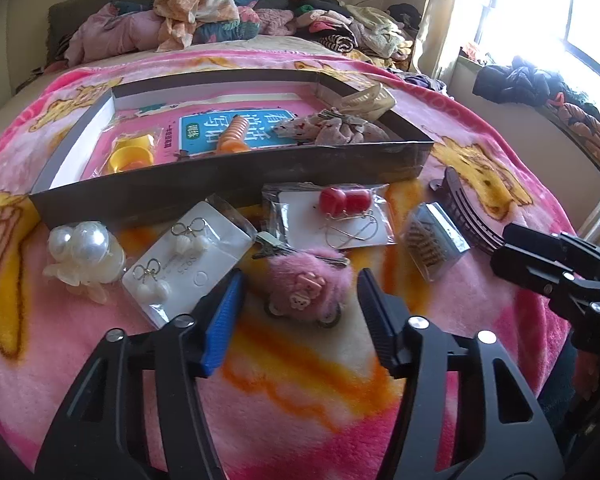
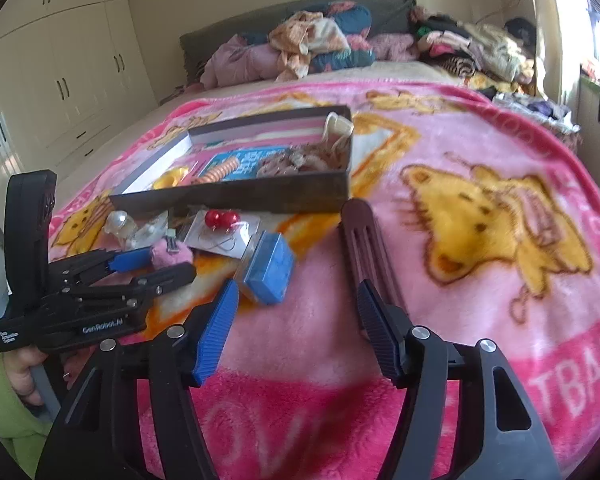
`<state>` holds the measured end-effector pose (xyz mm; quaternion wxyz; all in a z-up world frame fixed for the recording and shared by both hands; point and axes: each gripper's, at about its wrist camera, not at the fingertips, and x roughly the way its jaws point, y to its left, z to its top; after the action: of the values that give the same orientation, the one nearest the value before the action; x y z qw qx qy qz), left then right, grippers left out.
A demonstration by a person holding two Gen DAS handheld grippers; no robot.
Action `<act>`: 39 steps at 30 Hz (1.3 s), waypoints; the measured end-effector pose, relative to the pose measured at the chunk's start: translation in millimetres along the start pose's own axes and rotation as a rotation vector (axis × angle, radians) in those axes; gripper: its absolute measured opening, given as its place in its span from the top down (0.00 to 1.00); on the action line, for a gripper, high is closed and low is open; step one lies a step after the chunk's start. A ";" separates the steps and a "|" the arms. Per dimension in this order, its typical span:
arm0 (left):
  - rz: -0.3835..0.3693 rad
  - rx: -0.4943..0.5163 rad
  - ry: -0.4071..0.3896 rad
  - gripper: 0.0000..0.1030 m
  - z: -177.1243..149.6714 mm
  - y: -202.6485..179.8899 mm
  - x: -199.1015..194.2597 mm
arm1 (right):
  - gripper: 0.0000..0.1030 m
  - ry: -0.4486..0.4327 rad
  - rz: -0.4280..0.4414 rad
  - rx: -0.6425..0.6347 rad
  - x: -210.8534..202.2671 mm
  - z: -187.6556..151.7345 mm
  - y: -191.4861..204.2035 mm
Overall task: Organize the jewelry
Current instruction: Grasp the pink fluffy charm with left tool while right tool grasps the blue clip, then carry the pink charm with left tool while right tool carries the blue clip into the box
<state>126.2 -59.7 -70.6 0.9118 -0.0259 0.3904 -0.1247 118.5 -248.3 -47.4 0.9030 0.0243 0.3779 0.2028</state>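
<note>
Fleece, pink with yellow cartoon bears, covers the bed (image 2: pixel 440 184); soft pile, uneven support for anything set on it.

Left claw (image 1: pixel 300 300): jaws part-spread, straddling the pink fuzzy hair clip (image 1: pixel 306 284); pads not pressing on it. Right claw (image 2: pixel 298 320): jaws part-spread, nothing between them; dark ribbed hair clip (image 2: pixel 358 240) lies just beyond its right finger, clear plastic case with blue liner (image 2: pixel 266 268) just beyond the left.

Jewelry lies in a loose row in front of the dark cardboard box (image 1: pixel 236 188): pearl claw clip (image 1: pixel 86 256), carded pearl bow earrings (image 1: pixel 188 260) in a glossy sleeve, red ball earrings (image 1: pixel 346 210) on a second card.

Risks, judged:
- Fuzzy clip is compressible; the pads may squash fur and miss the metal clasp, so it slips.
- Earring sleeve corner sits close to the left finger; closing could drag it.
- Glossy sleeves slide easily on fleece.
- Both claws work close together; collision possible.
</note>
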 end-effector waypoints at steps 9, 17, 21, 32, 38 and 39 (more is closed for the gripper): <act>-0.007 0.007 0.005 0.76 0.3 5.7 -1.0 | 0.51 0.049 0.036 -0.055 24.7 10.9 15.6; -0.029 0.005 0.010 0.76 0.6 8.7 -5.1 | 0.65 0.102 0.049 -0.042 48.8 18.4 15.4; -0.037 0.009 0.008 0.76 1.3 6.4 -5.5 | 0.70 0.084 0.047 -0.044 43.5 14.5 15.6; -0.065 0.059 -0.022 0.76 7.3 -14.7 -17.2 | 0.73 -0.014 0.031 0.065 5.4 10.2 -8.2; -0.089 0.090 -0.053 0.76 16.2 -28.9 -23.2 | 0.73 -0.047 0.016 0.091 -9.0 13.5 -18.0; -0.090 0.094 -0.053 0.76 17.2 -30.3 -22.6 | 0.73 -0.050 0.014 0.093 -9.8 14.1 -18.5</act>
<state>117.3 -84.3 -38.3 0.9155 -0.0041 0.3581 -0.1831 128.5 -267.5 -34.4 0.9087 0.0741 0.3640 0.1905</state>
